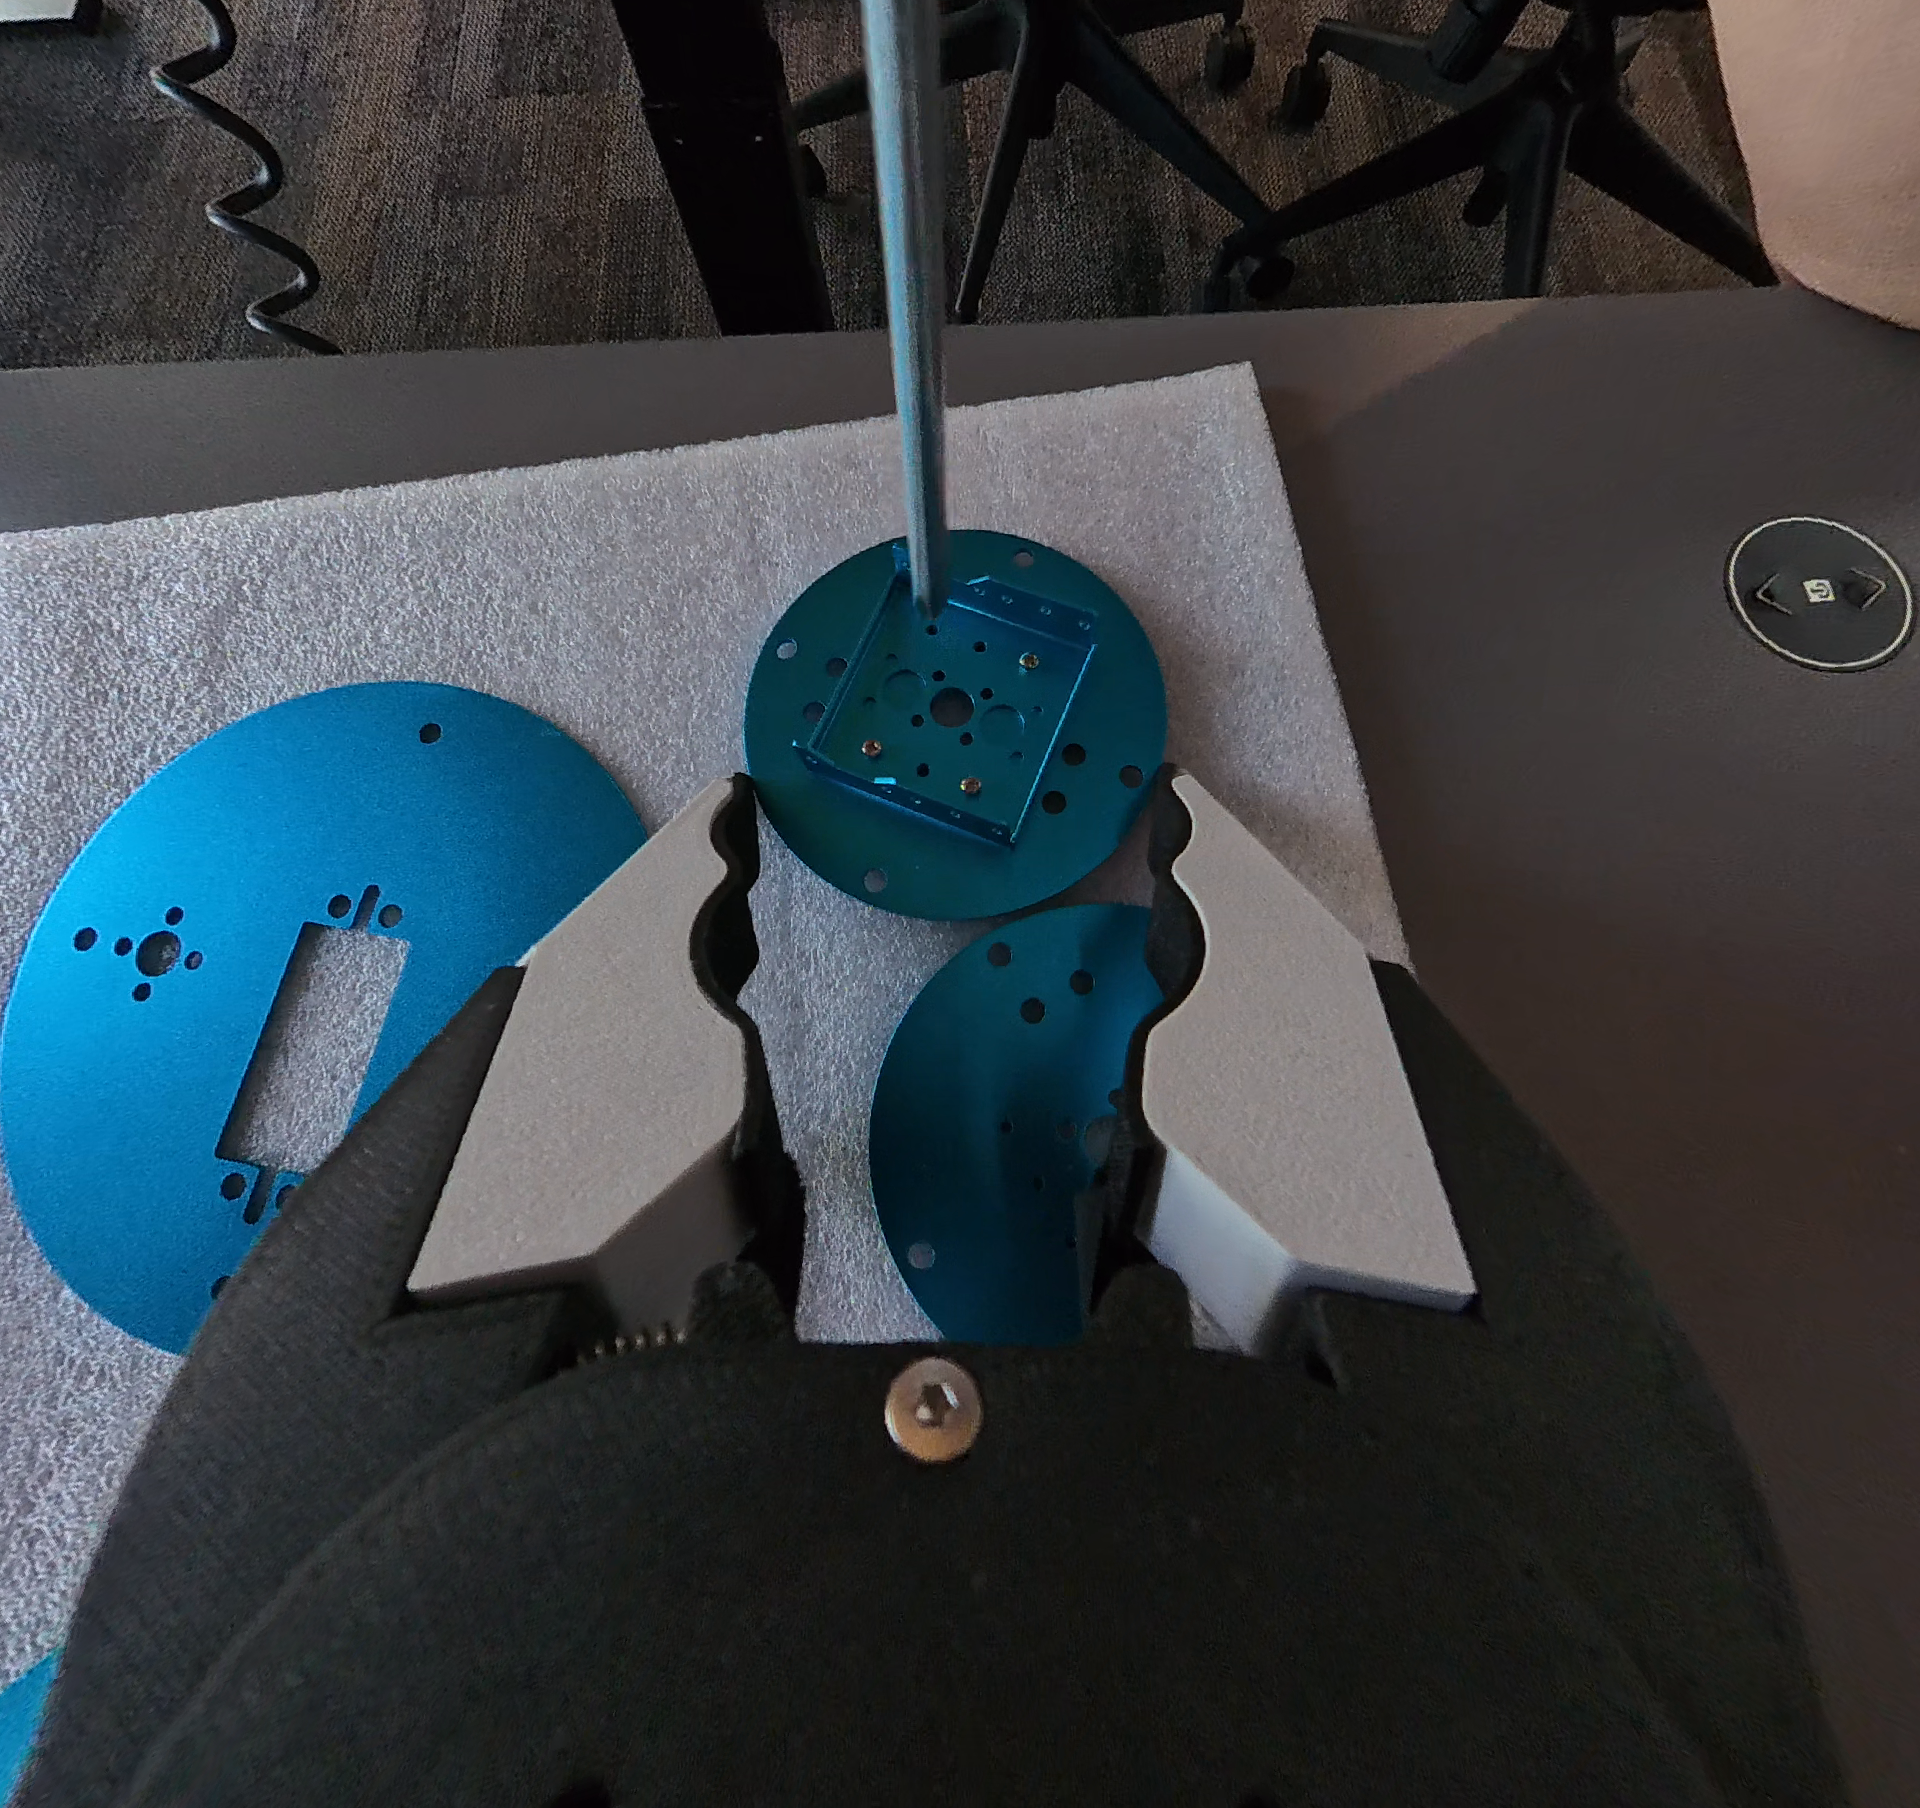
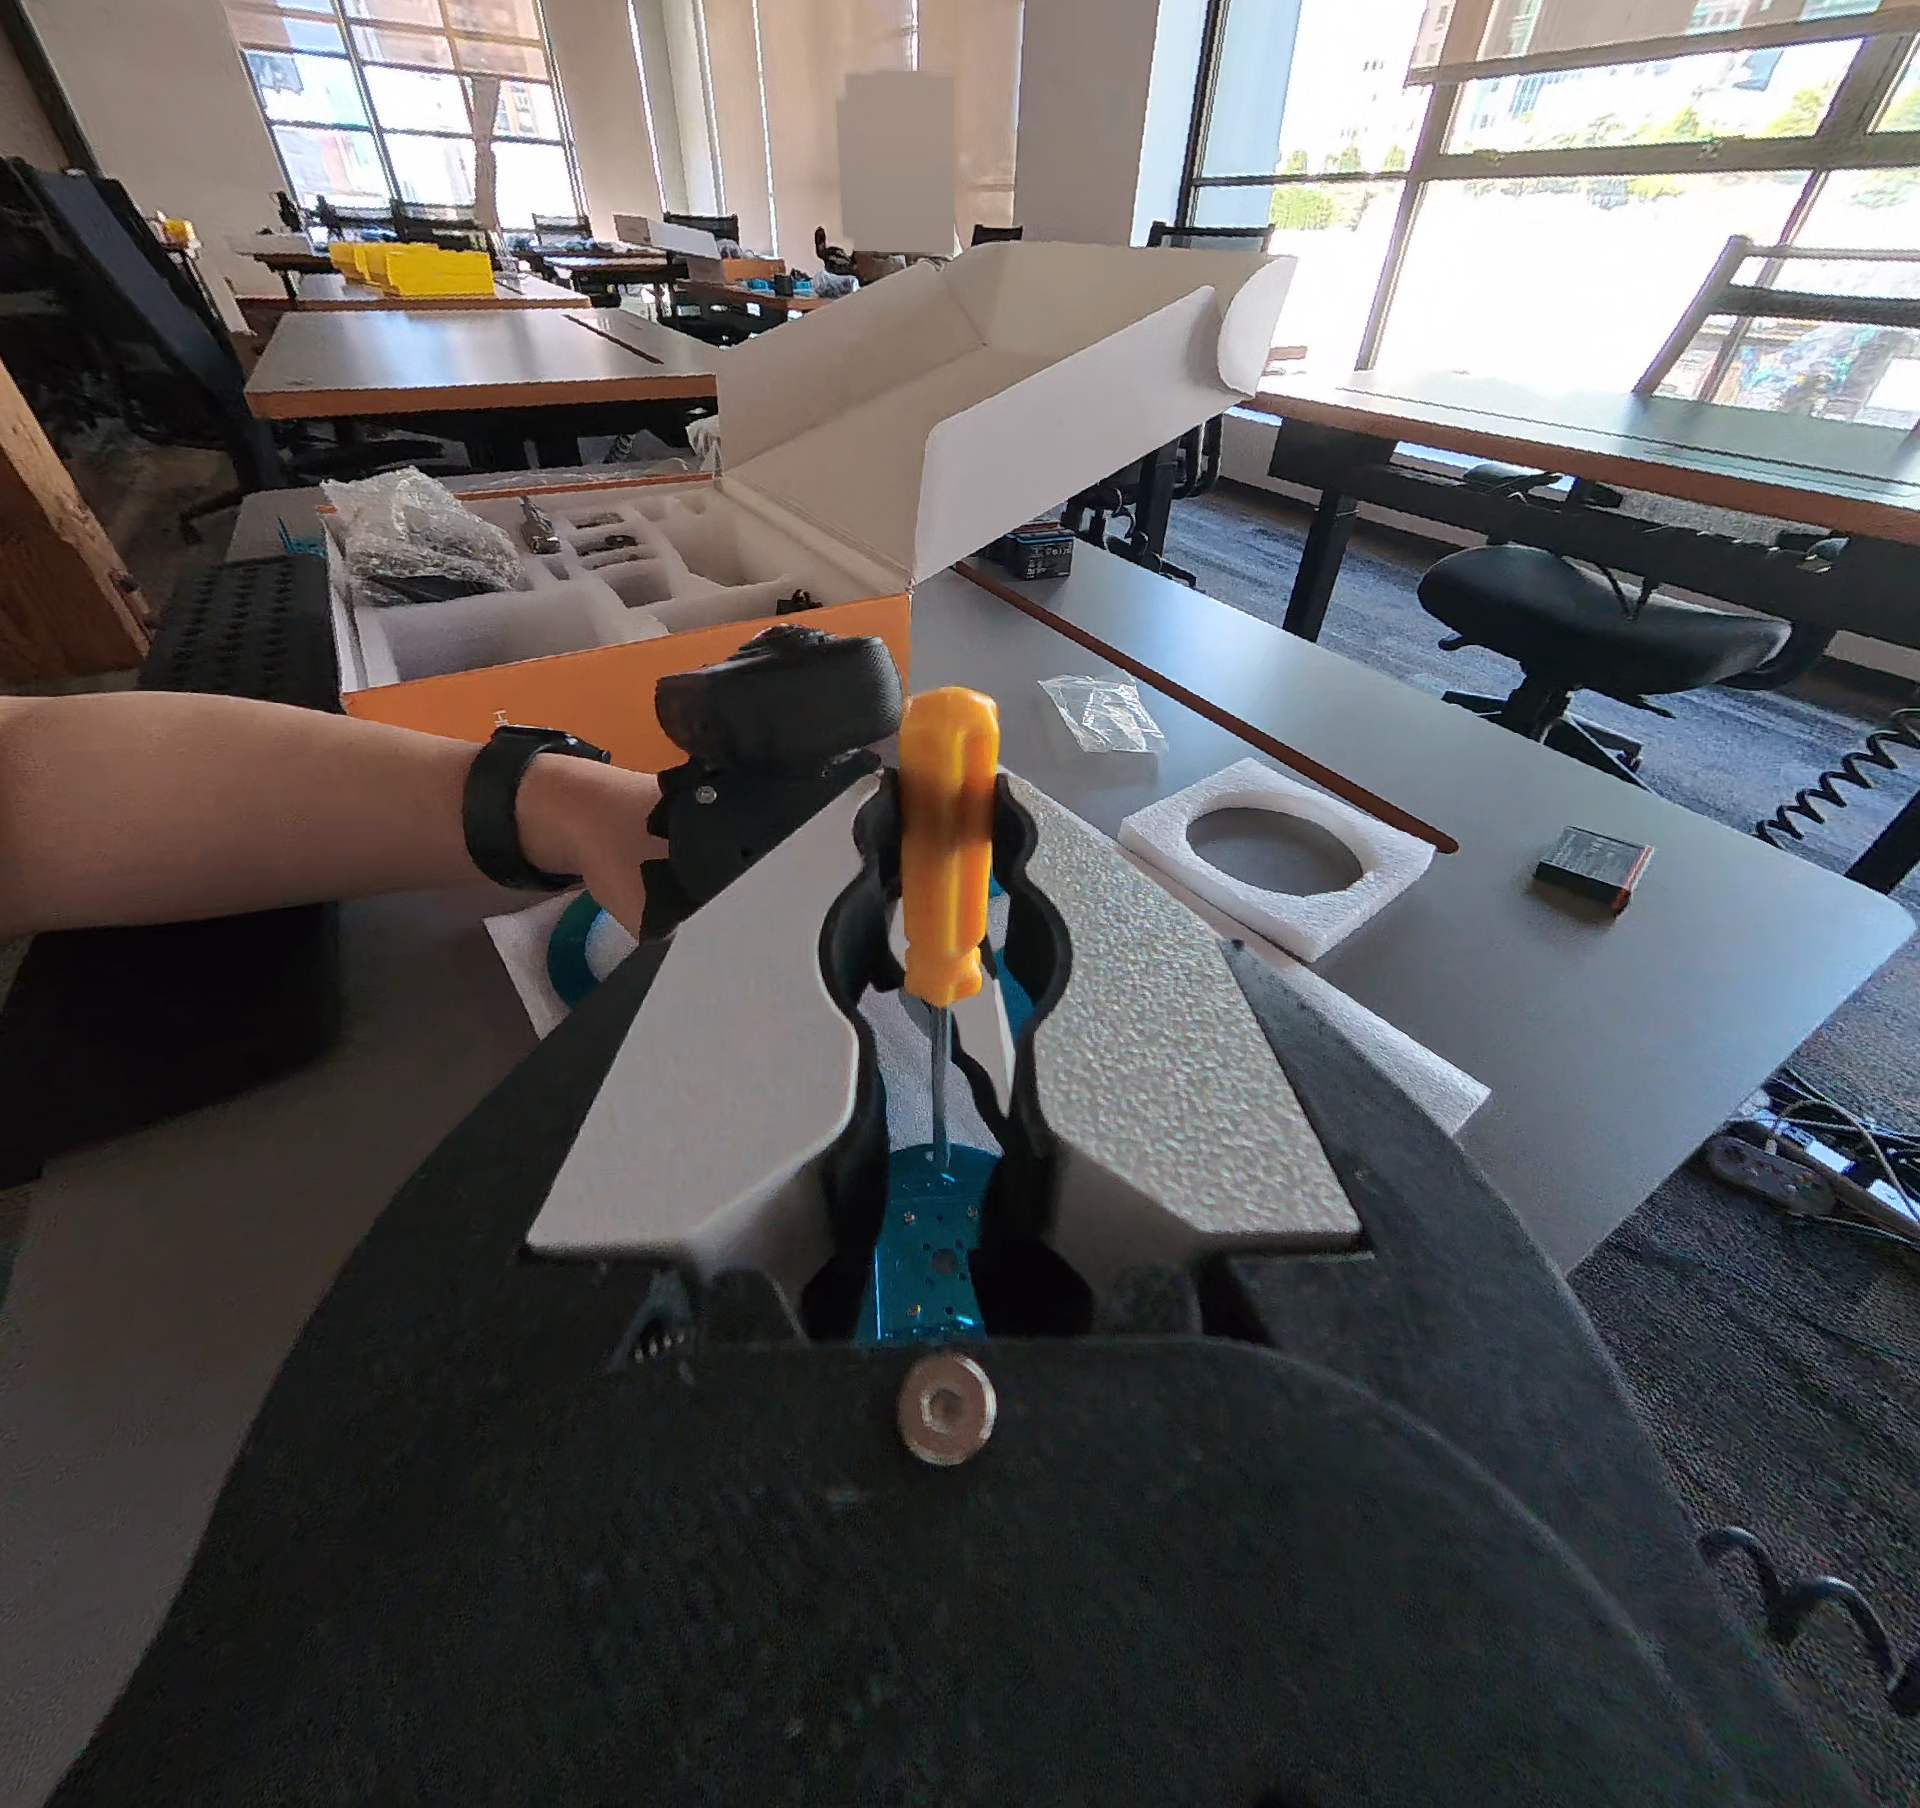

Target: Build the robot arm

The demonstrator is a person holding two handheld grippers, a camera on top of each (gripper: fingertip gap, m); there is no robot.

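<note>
The right tongs (image 2: 940, 823) pinch the orange handle of a screwdriver (image 2: 945, 839) held upright between their tips, its metal shaft (image 1: 904, 252) running down to a blue square bracket (image 1: 951, 709) that sits on a small blue disc (image 1: 956, 724). The left tongs (image 1: 951, 802) stand spread, their tips at either side of that disc's near edge, whether touching it I cannot tell. A second small disc (image 1: 987, 1124) lies between their fingers, partly under the right one. A large blue plate (image 1: 208, 1010) lies to their left. All rest on white foam sheet (image 1: 520, 615) over the grey bench (image 1: 1610, 823). Beyond the right tongs stands an open orange box (image 2: 623, 678); a foam ring (image 2: 1278, 854) lies to their right.
</note>
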